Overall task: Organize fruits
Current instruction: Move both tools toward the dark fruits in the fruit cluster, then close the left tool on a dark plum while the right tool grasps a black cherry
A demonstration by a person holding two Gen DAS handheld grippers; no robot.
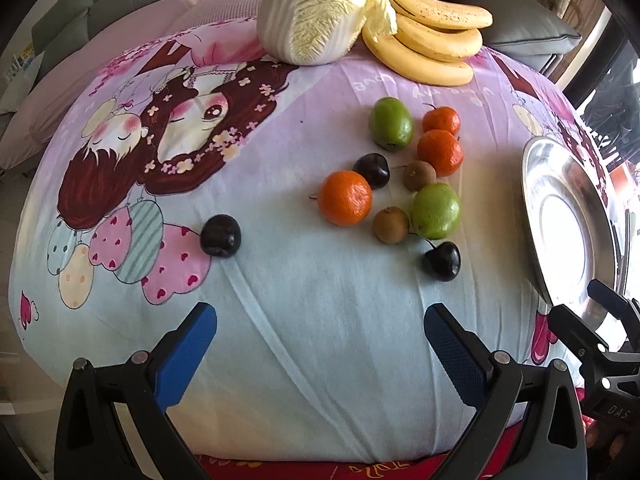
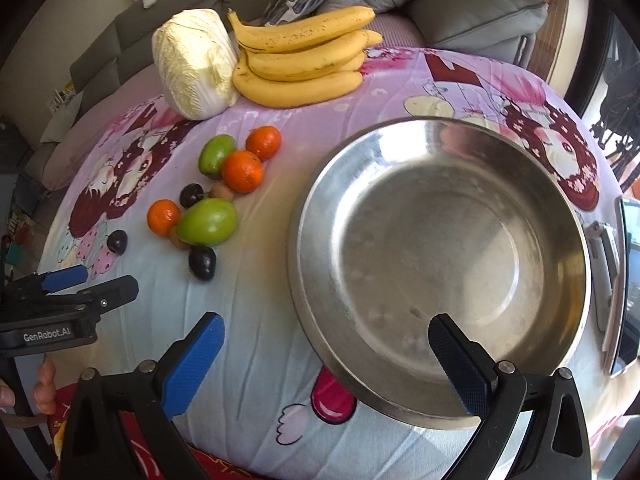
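Observation:
Loose fruit lies on a cartoon-print cloth: three oranges (image 1: 345, 198), two green fruits (image 1: 436, 210), two brown kiwis (image 1: 391, 225) and three dark plums (image 1: 220, 236). The cluster also shows in the right wrist view (image 2: 206, 222). An empty steel bowl (image 1: 568, 224) stands to the right of the fruit; its rim (image 2: 316, 184) is large in the right wrist view. My left gripper (image 1: 320, 330) is open and empty, near the cloth's front edge. My right gripper (image 2: 326, 344) is open and empty over the bowl's near rim.
A bunch of bananas (image 1: 432, 36) and a napa cabbage (image 1: 316, 8) lie at the far edge, also seen in the right wrist view, the bananas (image 2: 304, 64) beside the cabbage (image 2: 196, 64). Grey sofa cushions (image 2: 472, 12) lie behind. A phone (image 2: 624, 280) lies at the right edge.

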